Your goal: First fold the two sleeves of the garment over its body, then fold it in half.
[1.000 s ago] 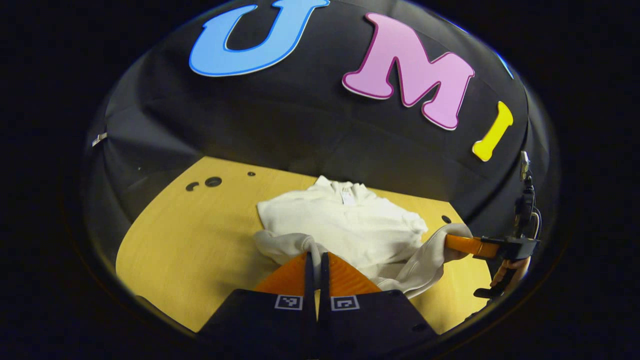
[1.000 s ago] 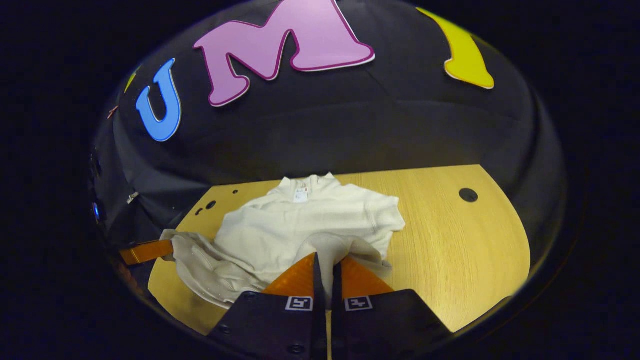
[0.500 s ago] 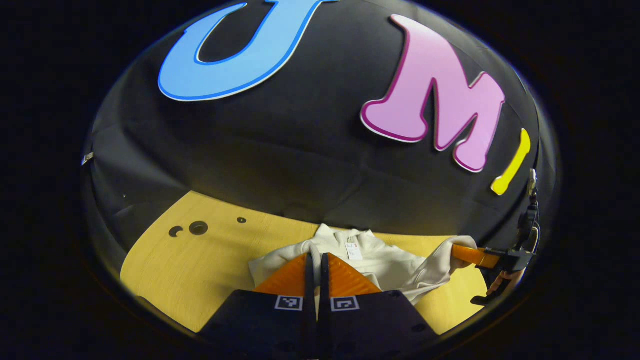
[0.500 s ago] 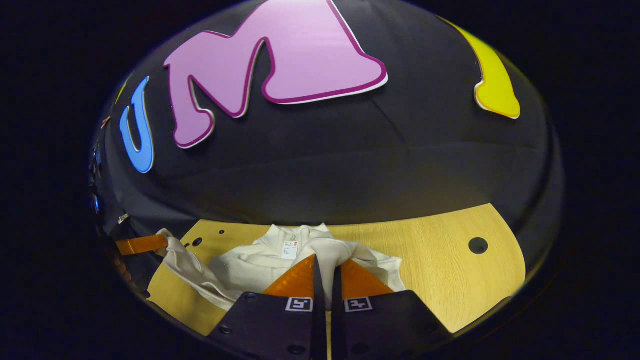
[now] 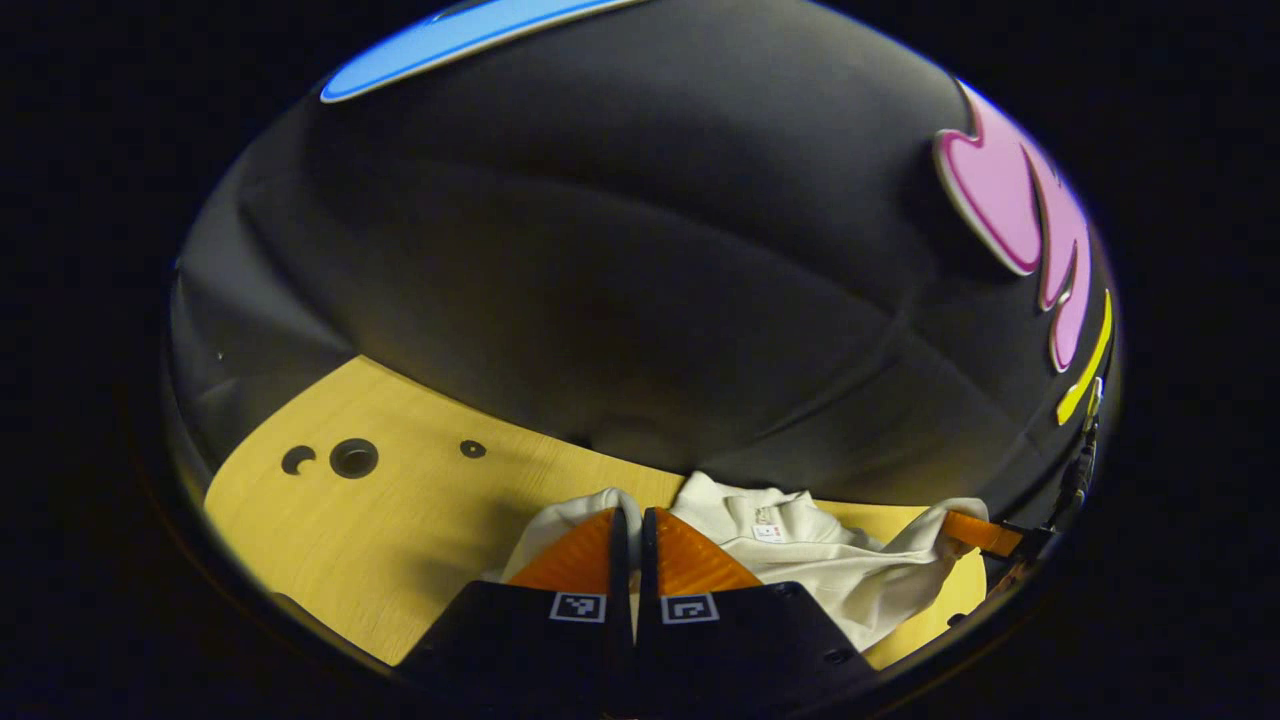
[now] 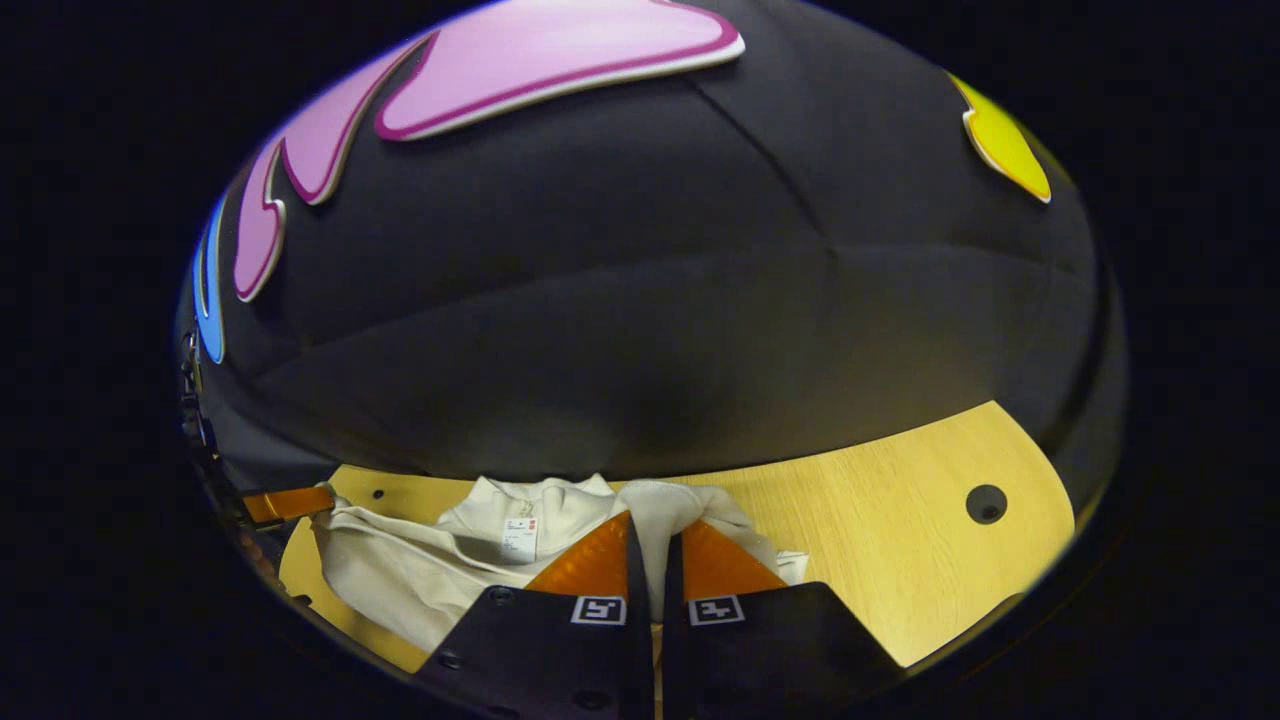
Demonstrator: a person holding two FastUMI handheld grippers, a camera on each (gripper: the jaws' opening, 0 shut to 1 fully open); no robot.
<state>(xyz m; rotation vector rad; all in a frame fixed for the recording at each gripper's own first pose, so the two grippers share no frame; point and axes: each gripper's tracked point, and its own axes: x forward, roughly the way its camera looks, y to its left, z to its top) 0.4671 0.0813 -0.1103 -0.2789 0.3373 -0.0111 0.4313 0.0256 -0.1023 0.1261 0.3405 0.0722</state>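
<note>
The garment [image 6: 420,560] lies on the table [image 6: 900,540] close to the cloth wall, its collar and label toward the wall, and both claws hold its near hem raised over the body, so the half-fold looks to be under way. The right gripper [image 6: 652,545] is clenched on a bunch of pale cloth that stands up between its orange fingers [image 6: 590,565]; the left gripper [image 5: 630,545] has its fingers [image 5: 570,560] pressed nearly together with cloth bulging just past the tips, so it appears to grip the hem too. The main risk is an uneven landing: the hem sags between the two claws, and if one goes farther toward the collar than the other, the fold would come down skewed or creased. A thin pinch could also slip, dropping one corner short. Whether the sleeves lie flat under the raised layer cannot be told, and they could bunch as it comes down. Room ahead is tight, since the wall rises just behind the collar, so pushing on risks brushing it or dragging the garment against it. To the right of the garment, in the right gripper view, bare table runs out toward a round hole [image 6: 986,503]; in the left gripper view bare table with small holes [image 5: 353,457] lies to its left.
</note>
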